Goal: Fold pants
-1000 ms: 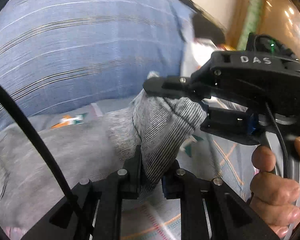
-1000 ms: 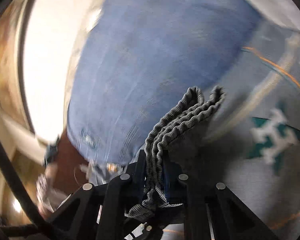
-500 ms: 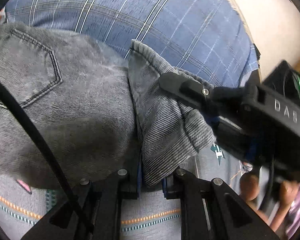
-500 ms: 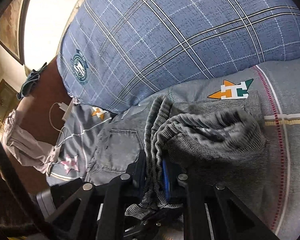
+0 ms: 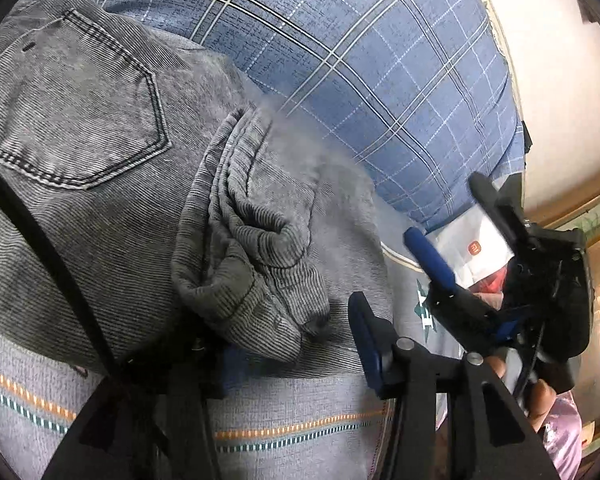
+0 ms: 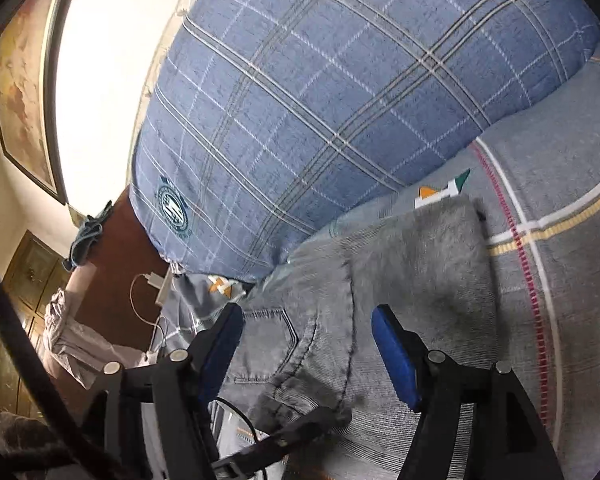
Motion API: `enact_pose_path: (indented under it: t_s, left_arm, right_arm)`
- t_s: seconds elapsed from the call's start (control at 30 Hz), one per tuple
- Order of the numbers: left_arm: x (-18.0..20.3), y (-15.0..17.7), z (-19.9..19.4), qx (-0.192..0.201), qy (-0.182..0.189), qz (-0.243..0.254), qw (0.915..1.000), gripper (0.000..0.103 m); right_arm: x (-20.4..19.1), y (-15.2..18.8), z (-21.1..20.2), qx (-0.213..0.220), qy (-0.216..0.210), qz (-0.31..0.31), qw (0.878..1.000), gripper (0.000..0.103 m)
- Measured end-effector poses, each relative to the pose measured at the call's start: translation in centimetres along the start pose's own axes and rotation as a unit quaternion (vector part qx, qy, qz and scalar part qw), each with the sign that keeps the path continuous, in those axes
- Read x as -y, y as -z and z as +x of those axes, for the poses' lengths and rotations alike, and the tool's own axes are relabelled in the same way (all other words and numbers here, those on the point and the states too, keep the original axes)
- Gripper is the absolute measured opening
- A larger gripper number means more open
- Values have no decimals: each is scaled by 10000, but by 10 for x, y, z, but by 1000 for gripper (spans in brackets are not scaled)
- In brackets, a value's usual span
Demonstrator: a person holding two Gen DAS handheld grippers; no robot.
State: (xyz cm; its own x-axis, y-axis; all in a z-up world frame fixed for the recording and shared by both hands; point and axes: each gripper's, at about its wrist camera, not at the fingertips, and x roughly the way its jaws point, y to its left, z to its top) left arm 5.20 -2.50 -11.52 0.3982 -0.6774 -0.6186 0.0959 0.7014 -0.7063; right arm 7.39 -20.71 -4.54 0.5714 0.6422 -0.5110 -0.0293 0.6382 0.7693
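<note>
Grey corduroy pants [image 5: 100, 152] lie folded over on the bed, back pocket showing at the left, with the leg ends bunched in a heap [image 5: 256, 264] on top. My left gripper [image 5: 292, 356] is open just before that heap, its jaws spread and empty. My right gripper [image 6: 308, 348] is open too, jaws wide over the folded pants [image 6: 412, 280]. In the left wrist view the right gripper [image 5: 456, 236] hangs open at the right, clear of the cloth.
A big blue plaid pillow [image 6: 340, 100] lies right behind the pants. The grey bedsheet [image 5: 292, 432] has striped lines. A white charger and cable [image 6: 152, 292] lie on a brown surface at the left, near bunched clothes [image 6: 72, 340].
Both grippers carried the leg ends over onto the upper part of the pants, then opened and let the cloth drop. The right gripper has drawn back.
</note>
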Motion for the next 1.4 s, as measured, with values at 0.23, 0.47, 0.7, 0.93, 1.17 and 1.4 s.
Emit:
enact_pose_path:
  t_s: [0.23,0.47,0.7,0.93,1.17,1.4]
  left_arm:
    - [-14,-5,-13,30,-26,-390,9992,50]
    - [-20,-14,-19,76,-222,-333,9992,17]
    - [-14,-19,-24,277,-728,-71,9969,14]
    - [-15,-21,-26,225,-736,-167,9969,29]
    - [-14,-39,-75,504,-687,-233,9961,67]
    - [-91,-54,-165,1242,-1047,-1314,9779,78]
  right_arm:
    - [1,12,20,-330,990,-408,9937,55]
    - [13,25,36,-632,1669,-463,9829,55]
    - [4,31,27,-583,1726,-587,9815,56]
    - [4,34,35,-709,1869,-679,9775,59]
    - [-7,34,22,-427,1443,-697,9862,67]
    - [-53,65,21,-441,1081,-1323,9843,71]
